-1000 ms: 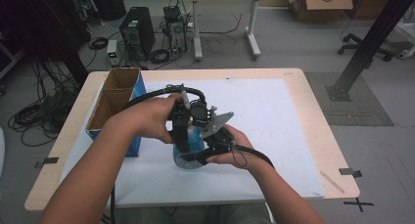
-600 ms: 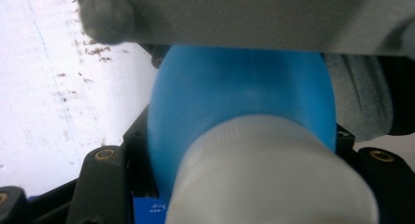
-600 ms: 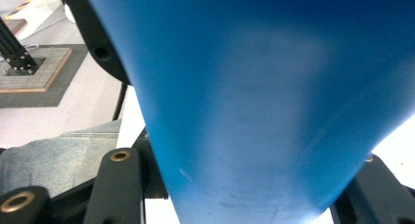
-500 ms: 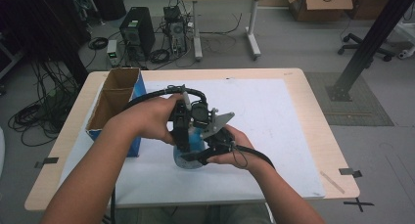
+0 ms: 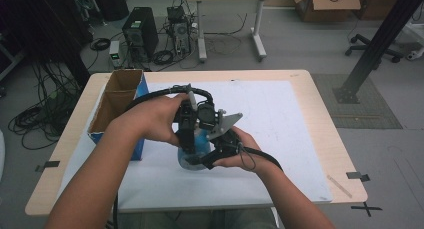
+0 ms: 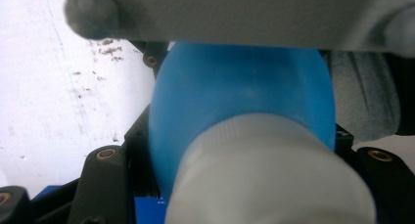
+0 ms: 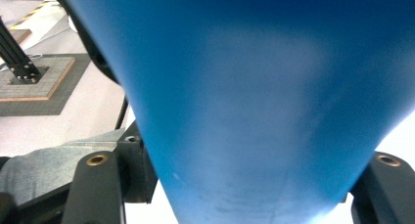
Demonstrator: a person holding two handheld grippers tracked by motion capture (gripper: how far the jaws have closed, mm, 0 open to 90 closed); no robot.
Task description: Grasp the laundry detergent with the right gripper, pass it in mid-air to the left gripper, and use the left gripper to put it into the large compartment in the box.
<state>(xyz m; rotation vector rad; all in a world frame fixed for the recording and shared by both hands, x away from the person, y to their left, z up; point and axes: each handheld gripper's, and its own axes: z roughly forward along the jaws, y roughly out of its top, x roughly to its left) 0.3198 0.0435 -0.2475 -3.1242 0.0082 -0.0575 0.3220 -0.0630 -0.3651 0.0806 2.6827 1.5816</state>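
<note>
A blue bottle (image 5: 201, 145) with a white cap (image 6: 274, 177) stands on the white mat, between both hands. My left gripper (image 5: 187, 141) comes down from above and is shut on the cap; its black jaws flank the cap in the left gripper view (image 6: 242, 158). My right gripper (image 5: 201, 162) reaches in low from the right. The bottle's blue body (image 7: 254, 87) sits between its jaws (image 7: 242, 160), touching both. Those jaws have just been opening, with the bottle still between them. The bottle's base is hidden by the grippers.
An open cardboard box with blue sides (image 5: 117, 101) stands at the mat's left edge. The white mat (image 5: 285, 114) covers most of the wooden table (image 5: 325, 114). Desks, a computer tower and cables lie on the floor beyond the far edge.
</note>
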